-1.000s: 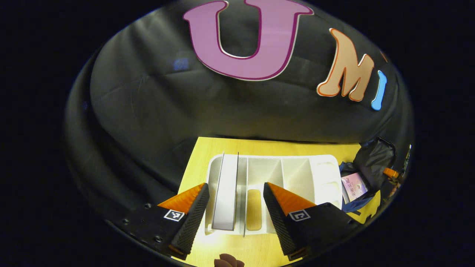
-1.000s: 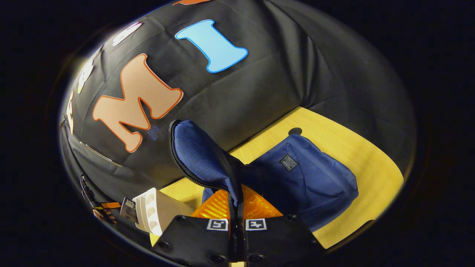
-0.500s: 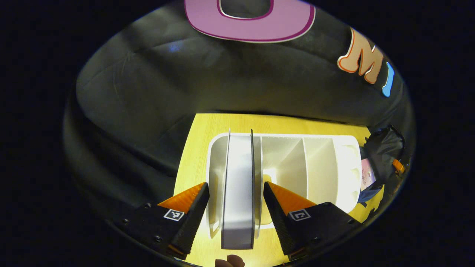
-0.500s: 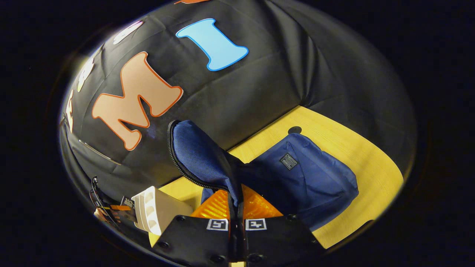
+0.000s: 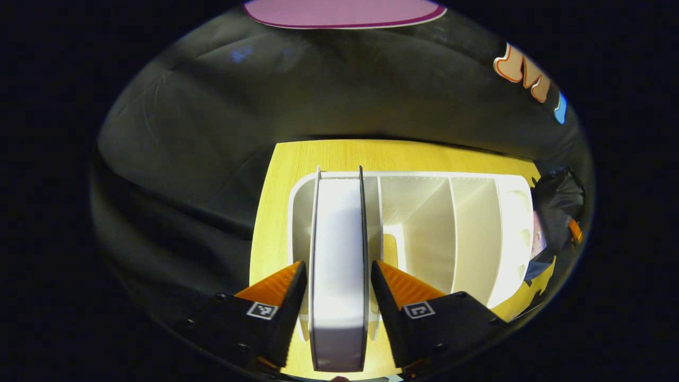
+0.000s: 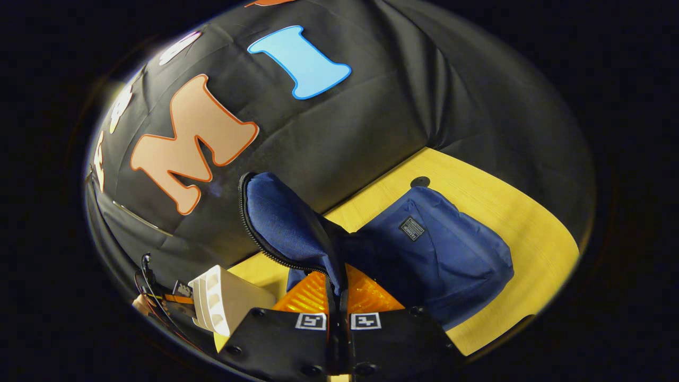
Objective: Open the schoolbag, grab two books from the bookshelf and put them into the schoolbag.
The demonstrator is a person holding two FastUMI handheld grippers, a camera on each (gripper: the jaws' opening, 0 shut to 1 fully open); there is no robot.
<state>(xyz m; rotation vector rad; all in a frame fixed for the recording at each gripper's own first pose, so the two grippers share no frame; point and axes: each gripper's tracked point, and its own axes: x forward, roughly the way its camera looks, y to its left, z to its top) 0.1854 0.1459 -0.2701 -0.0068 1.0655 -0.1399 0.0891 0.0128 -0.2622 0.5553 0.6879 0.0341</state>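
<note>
The left gripper had its jaws open, a book standing between them in the shelf. The right gripper had its jaws clamped on the bag's flap

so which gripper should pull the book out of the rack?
Left. The left gripper is open, a finger on each side of the book in the rack. The right gripper is shut on the schoolbag flap, holding it open.
</note>
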